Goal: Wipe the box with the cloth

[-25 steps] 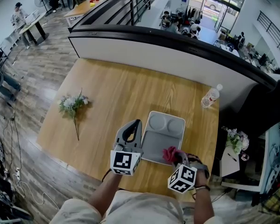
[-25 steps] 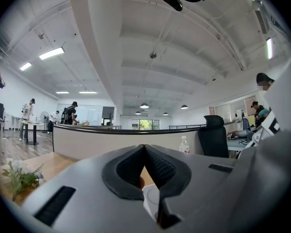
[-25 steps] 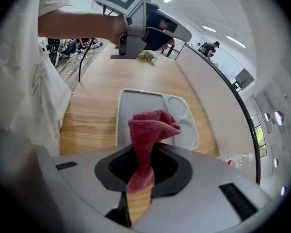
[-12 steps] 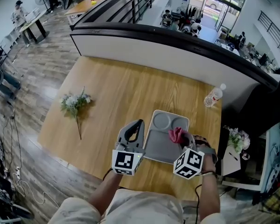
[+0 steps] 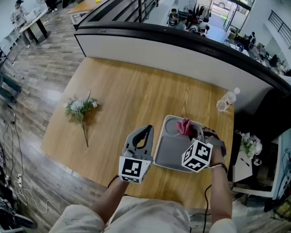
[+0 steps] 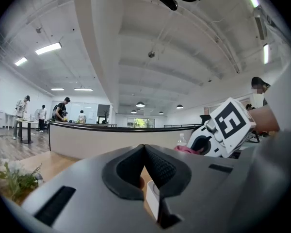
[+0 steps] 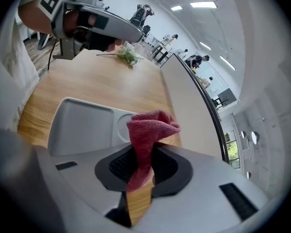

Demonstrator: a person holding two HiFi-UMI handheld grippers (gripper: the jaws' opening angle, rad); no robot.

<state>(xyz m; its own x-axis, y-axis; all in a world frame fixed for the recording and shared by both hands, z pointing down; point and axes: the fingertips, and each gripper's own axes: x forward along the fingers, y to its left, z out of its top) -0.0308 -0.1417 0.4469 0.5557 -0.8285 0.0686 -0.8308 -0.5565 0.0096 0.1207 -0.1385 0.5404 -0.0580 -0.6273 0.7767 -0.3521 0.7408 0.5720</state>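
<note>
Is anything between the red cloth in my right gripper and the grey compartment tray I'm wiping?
Nothing visible. The right gripper is shut on the red cloth over the grey compartment tray, whose compartments look bare. The left gripper, shut and empty, sits beside the tray's left edge.

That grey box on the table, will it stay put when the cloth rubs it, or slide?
Likely slides: the grey box looks like thin, shallow plastic on a smooth wooden table, so probably light. The left claw is shut beside it, not gripping it. The cloth folds over in the right claw, so it's floppy.
</note>
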